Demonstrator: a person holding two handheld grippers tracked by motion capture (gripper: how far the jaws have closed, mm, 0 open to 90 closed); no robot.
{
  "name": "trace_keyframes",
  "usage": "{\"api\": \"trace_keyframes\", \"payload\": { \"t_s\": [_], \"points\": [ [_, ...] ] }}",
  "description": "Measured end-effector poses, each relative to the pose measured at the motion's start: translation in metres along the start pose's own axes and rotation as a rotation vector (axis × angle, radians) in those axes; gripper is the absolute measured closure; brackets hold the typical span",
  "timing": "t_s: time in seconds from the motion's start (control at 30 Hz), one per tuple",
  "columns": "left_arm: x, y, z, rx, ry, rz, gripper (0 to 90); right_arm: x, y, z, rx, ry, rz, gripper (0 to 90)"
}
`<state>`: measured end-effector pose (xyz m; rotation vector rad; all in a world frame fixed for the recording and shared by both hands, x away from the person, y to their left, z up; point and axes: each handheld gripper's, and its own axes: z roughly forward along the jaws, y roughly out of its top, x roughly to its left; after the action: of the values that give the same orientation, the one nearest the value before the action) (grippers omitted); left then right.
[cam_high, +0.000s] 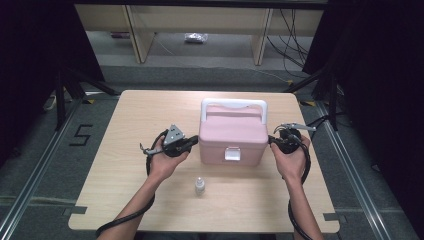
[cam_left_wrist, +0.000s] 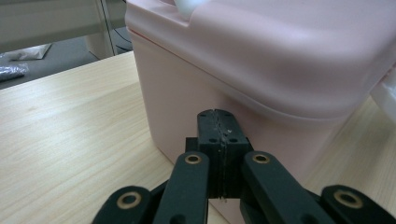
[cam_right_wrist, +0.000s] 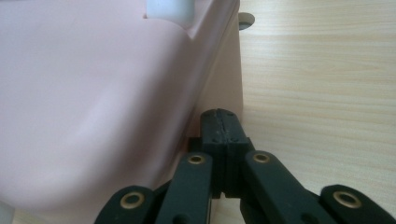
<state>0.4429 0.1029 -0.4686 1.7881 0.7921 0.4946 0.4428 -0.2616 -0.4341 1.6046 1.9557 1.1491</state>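
Item: rectangular pink plastic box with white carry handle (cam_high: 233, 135), mid-table on the pale wooden table (cam_high: 125, 120); you press left gripper (cam_left_wrist: 219, 122) and right gripper (cam_right_wrist: 219, 121), jaws clamped together and empty, against its two ends, apparently bracing it; next, squeeze evenly inward to lift or shift.

A small bottle (cam_high: 199, 186) with a white cap stands upright on the table (cam_high: 125, 165), near the front edge and apart from everything else. The table is light wood with round corners and a little notch cut into each front corner. It stands on a grey floor (cam_high: 45, 175). A black number 5 (cam_high: 81, 135) is marked on the floor to the left of the table. Far behind the table stand pale wooden legs (cam_high: 141, 37) of some furniture. A crinkly clear bag (cam_high: 195, 37) lies on the floor between them. Black cables (cam_high: 290, 35) hang down on the right at the back.
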Motion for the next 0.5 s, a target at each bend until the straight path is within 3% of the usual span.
{"api": "trace_keyframes", "payload": {
  "t_s": [0.37, 0.5],
  "points": [
    [0.010, -0.002, -0.011, 0.012, 0.024, -0.007, 89.6, 0.016, 0.002, 0.004, 0.022, 0.024, 0.023, 90.0],
    [0.019, -0.005, -0.023, 0.022, 0.042, -0.010, 89.6, 0.027, 0.004, 0.011, 0.025, 0.042, -0.010, 90.0]
  ]
}}
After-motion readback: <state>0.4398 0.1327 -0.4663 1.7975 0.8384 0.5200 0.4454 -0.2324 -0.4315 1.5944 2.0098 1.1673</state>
